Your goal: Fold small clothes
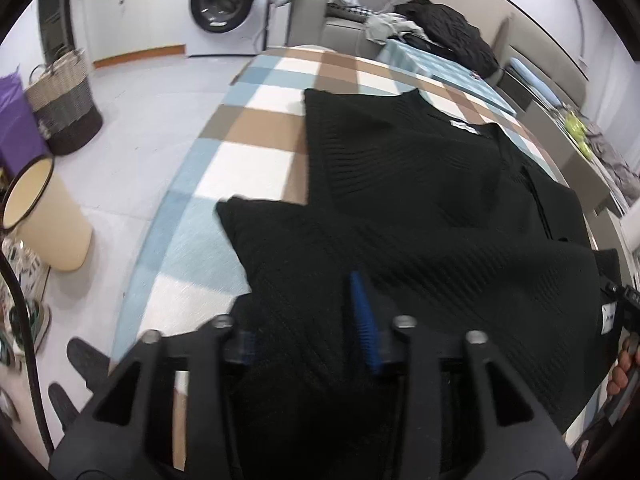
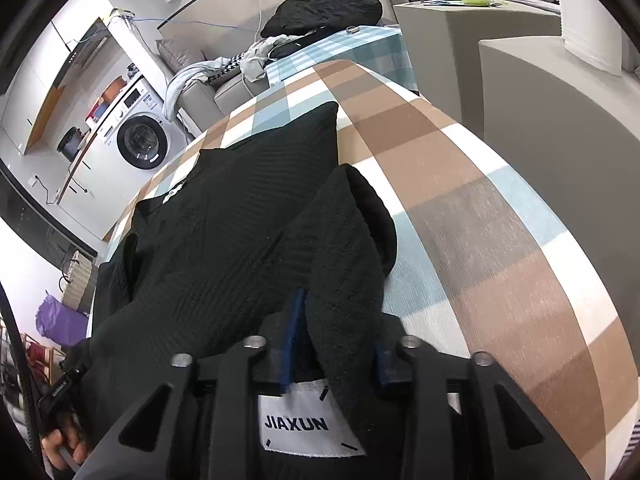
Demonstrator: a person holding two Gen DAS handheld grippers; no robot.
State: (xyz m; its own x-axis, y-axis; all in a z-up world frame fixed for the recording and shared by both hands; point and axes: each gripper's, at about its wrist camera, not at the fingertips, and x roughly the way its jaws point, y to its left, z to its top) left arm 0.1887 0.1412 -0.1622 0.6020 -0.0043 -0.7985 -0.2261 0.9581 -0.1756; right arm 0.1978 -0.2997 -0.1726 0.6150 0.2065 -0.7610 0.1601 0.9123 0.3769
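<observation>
My left gripper (image 1: 308, 332) and right gripper (image 2: 332, 344) each clamp the near hem of the black ribbed knit sweater (image 1: 420, 200). Its long axis runs straight ahead of both over the checked worktop (image 1: 256, 128), so I'd fold forward.

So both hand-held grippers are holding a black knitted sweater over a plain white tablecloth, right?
Not quite: the tablecloth is checked in brown, blue and white, as the right wrist view shows. Both the left hand-held gripper and the right hand-held gripper do hold the black knitted sweater.

I am working in a home laundry and living area. A front-loading washing machine (image 1: 222, 2) stands by cabinets, a woven laundry basket (image 1: 64, 100) on the floor, a clothes-strewn sofa (image 2: 208, 88) behind.
</observation>
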